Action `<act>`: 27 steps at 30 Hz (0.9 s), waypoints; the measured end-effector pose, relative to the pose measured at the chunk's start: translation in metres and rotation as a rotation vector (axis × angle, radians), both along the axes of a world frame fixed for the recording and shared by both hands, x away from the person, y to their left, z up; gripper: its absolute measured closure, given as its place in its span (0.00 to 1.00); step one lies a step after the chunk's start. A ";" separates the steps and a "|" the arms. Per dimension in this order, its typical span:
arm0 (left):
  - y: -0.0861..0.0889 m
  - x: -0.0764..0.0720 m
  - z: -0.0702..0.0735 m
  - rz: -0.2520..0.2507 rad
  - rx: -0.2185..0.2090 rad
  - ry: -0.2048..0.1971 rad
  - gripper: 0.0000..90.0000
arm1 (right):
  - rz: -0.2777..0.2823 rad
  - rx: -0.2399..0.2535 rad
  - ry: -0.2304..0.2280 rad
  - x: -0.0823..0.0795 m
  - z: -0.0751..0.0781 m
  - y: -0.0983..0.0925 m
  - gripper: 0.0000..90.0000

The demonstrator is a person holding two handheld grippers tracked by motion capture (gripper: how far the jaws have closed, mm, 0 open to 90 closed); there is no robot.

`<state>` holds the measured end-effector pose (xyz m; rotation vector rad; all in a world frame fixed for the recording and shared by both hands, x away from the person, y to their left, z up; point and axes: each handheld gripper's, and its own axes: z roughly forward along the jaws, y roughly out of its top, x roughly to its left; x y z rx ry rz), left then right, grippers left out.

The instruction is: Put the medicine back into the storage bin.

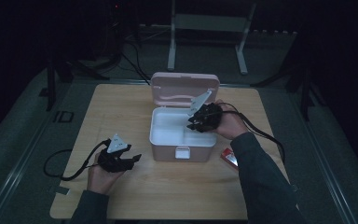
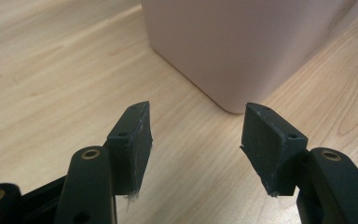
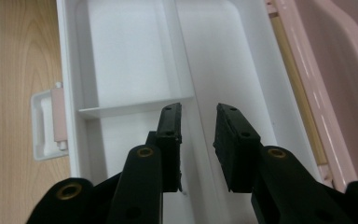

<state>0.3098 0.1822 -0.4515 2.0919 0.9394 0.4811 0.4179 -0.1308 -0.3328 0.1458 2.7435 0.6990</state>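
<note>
On the wooden table (image 1: 121, 196), the left gripper (image 1: 131, 159) rests low in the person's hand near the front left, its jaws spread wide with nothing between them. In the left gripper view (image 2: 196, 140) those jaws point at the rounded corner of the pink box (image 2: 242, 46), which stands close ahead without touching them.

The box (image 1: 182, 148) sits at the middle of the table with its lid (image 1: 177, 86) swung up and back. Its inside is white, split by a low divider (image 3: 135, 108), and a white latch (image 1: 182, 153) hangs on its front wall.

The right gripper (image 1: 193, 125) hovers over the right half of the open box. In the right gripper view (image 3: 198, 140) its jaws stand a narrow gap apart, holding nothing, above the white floor.

A small red thing (image 1: 229, 157) lies on the table just right of the box.
</note>
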 end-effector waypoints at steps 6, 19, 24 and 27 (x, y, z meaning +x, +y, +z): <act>-0.003 0.000 -0.009 -0.003 0.009 0.028 0.47 | 0.037 -0.112 0.028 0.004 -0.002 0.017 0.84; -0.006 0.001 -0.012 -0.012 0.010 0.042 0.47 | 0.059 -0.295 0.108 0.026 -0.016 0.039 0.92; -0.007 0.001 -0.013 -0.015 0.016 0.043 0.47 | 0.078 -0.364 0.135 0.031 -0.016 0.049 0.95; -0.006 0.001 -0.013 -0.014 0.015 0.041 0.47 | 0.081 -0.395 0.159 0.034 -0.017 0.055 0.95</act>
